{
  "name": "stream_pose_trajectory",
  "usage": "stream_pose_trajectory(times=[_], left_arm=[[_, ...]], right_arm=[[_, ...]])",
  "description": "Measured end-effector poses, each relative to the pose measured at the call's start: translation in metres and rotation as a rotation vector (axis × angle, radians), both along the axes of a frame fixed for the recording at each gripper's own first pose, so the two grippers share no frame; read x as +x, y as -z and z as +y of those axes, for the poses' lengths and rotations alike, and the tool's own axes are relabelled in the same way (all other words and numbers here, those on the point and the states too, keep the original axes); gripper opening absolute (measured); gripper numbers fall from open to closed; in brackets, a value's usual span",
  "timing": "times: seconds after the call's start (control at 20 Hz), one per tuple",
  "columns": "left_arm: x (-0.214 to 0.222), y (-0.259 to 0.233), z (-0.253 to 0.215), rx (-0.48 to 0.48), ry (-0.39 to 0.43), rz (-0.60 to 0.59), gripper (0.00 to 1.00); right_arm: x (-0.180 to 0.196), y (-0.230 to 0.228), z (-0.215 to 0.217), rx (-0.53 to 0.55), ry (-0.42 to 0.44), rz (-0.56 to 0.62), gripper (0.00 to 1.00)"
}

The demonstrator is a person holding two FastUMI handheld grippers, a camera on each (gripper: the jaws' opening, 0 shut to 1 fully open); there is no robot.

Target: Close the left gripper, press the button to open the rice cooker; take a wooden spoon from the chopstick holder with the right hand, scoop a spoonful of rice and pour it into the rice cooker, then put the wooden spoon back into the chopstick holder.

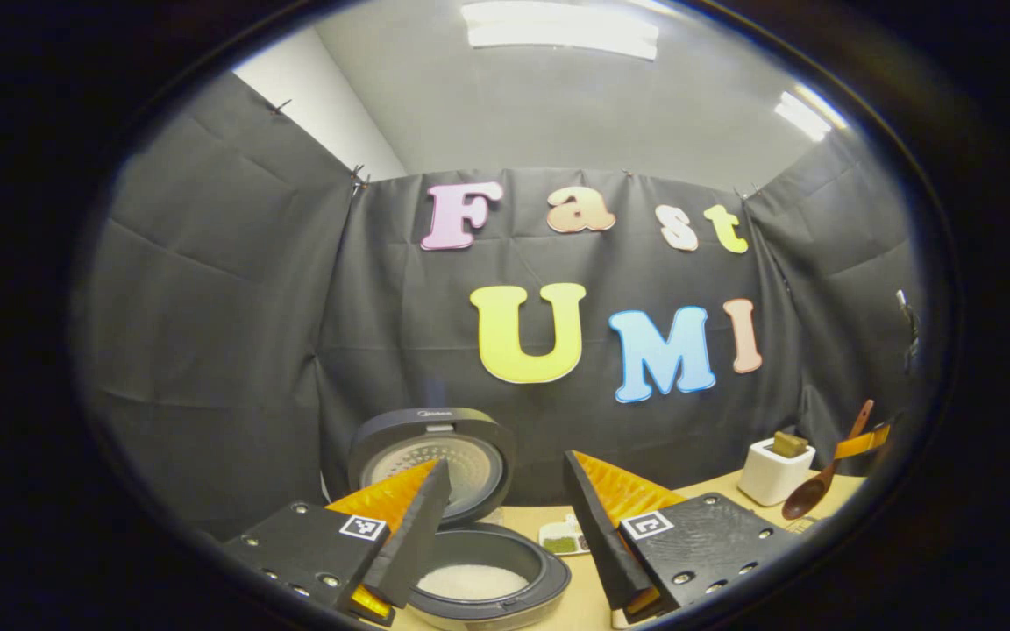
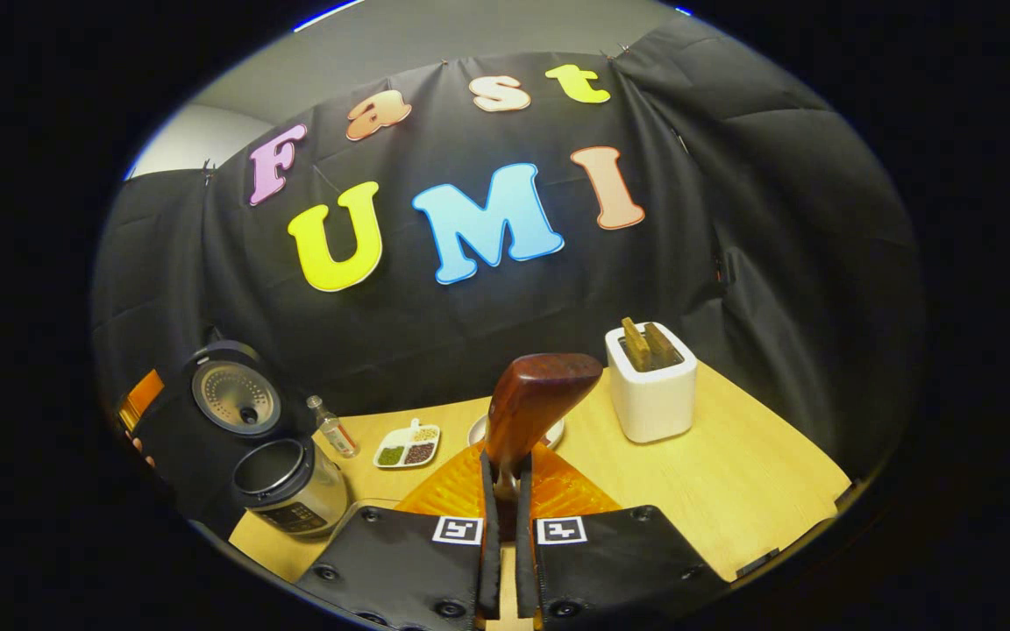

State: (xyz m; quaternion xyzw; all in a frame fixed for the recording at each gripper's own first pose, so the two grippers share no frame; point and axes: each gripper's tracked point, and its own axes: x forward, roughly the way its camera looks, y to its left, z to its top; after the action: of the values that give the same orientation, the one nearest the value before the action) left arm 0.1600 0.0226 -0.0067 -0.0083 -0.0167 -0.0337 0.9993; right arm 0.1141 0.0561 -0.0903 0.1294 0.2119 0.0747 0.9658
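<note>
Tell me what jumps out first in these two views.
The dark reddish wooden spoon rises up the middle of the right gripper view, pinched by its handle in the right tongs. Behind it to the right stands the white square chopstick holder. In the left gripper view, the open dark rice cooker, white rice inside, sits between the spread left tongs.

A glossy, dark-stained wooden spoon (image 2: 529,405), a matt pale wood-grain bench (image 2: 733,473) and a brushed-metal rice cooker (image 2: 295,491) body are seen.

The wooden table (image 2: 733,491) carries the open rice cooker (image 2: 290,486), chopstick holder (image 2: 652,390) and divided dish (image 2: 407,447).
</note>
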Motion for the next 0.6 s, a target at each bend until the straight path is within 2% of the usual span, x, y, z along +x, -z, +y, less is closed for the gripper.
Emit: stream_pose_trajectory(times=[0.4,0.45,0.5,0.6], left_arm=[[-0.016,-0.009,-0.014,0.014,0.011,0.001,0.81],[-0.018,-0.012,-0.011,0.020,0.006,-0.001,0.81],[-0.021,-0.014,-0.009,0.026,-0.001,-0.004,0.82],[-0.028,-0.018,-0.003,0.035,-0.015,-0.010,0.82]], right_arm=[[-0.024,0.050,-0.033,-0.048,0.026,0.087,0.08],[-0.025,0.057,-0.034,-0.050,0.025,0.099,0.05],[-0.026,0.064,-0.034,-0.051,0.022,0.110,0.08],[-0.029,0.076,-0.034,-0.050,0.018,0.134,0.08]])
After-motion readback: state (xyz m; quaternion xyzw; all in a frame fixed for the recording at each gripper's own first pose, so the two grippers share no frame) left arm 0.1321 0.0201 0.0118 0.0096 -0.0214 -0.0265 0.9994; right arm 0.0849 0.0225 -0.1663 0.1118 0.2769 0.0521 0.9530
